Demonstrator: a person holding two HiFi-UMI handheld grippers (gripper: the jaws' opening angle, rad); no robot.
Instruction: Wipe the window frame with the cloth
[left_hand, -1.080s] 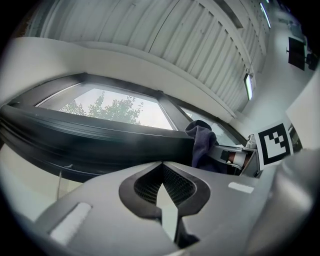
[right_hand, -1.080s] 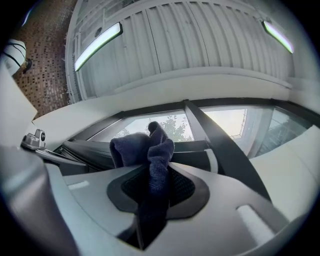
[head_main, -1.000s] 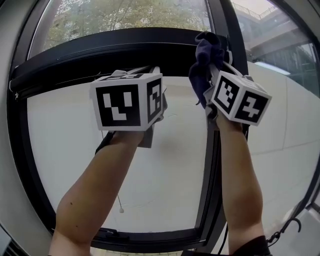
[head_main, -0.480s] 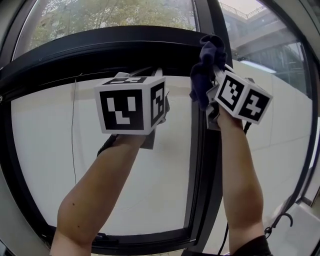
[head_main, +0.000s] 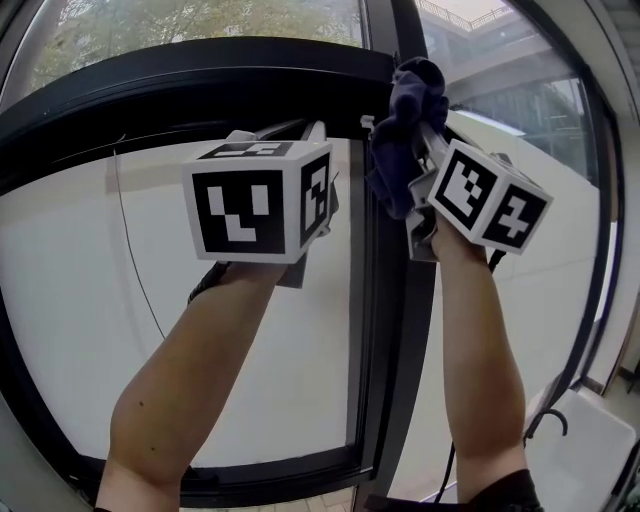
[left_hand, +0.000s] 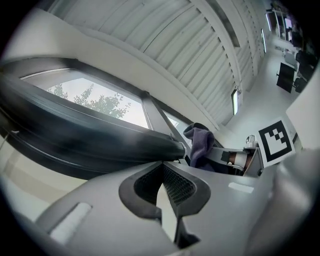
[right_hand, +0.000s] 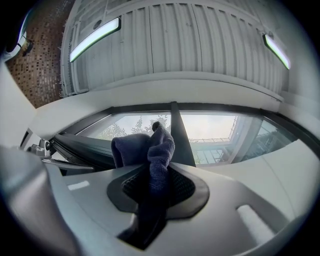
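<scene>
Head view, starting at the left: a thin dark cord (head_main: 130, 240) hangs down in front of the pale pane. Half a second ago it was further right, and a second ago it was out of sight altogether. The whole black metal window frame (head_main: 200, 80) has slid leftward in the picture, its upright post now nearly at the centre. Both arms keep almost the same place, so the shift looks like a turn of the head or body rather than a wiping stroke.

The left gripper (head_main: 285, 130) is raised with its tips just under the frame's top bar. Its own view shows the left gripper (left_hand: 162, 170) with its pads pressed together and nothing between them, the dark bar (left_hand: 75, 135) passing just above.

Further right, the crumpled dark purple-blue cloth (head_main: 400, 130) sits at the corner where the top bar meets the upright. It lies against that corner or just beside it; actual contact cannot be confirmed. The right gripper (head_main: 425, 150) carries it, and in the right gripper view the right gripper (right_hand: 155, 190) is clamped on the cloth (right_hand: 155, 145), which bunches above the jaws with the upright (right_hand: 177, 135) directly behind.

The cloth has hardly travelled along the frame, so the wipe seems to be only at its start, with the upright's length probably yet to be covered.
</scene>
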